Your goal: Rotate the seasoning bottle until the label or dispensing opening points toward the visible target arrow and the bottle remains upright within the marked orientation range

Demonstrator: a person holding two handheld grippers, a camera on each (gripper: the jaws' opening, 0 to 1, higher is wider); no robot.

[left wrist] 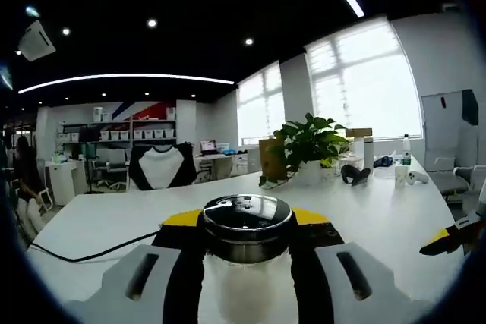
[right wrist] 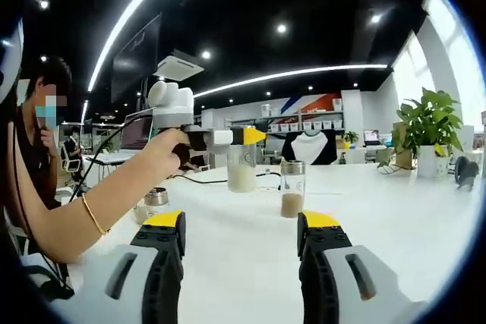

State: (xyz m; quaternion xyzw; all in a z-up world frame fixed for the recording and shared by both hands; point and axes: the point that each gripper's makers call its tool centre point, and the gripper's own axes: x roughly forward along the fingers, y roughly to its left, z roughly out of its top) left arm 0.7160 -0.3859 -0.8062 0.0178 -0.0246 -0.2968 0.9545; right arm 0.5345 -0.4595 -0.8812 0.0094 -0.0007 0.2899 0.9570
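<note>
A clear seasoning bottle (left wrist: 247, 263) with white powder and a round black lid (left wrist: 246, 218) sits upright between the yellow-tipped jaws of my left gripper (left wrist: 247, 221), which is shut on it just under the lid. In the right gripper view a person's hand holds that left gripper (right wrist: 228, 137) on the same bottle (right wrist: 241, 171) over the white table (right wrist: 395, 210). A second bottle (right wrist: 291, 189), with brown seasoning, stands just right of it. My right gripper (right wrist: 241, 221) is open near the table's front, well short of both bottles; its yellow tip (left wrist: 448, 239) also shows in the left gripper view.
A small lidded jar (right wrist: 156, 198) stands by the person's forearm (right wrist: 91, 214). A black cable (left wrist: 83, 252) runs across the table at the left. At the far end stand a potted plant (left wrist: 307, 146), a water bottle (left wrist: 406, 149) and small dark items (left wrist: 357, 174).
</note>
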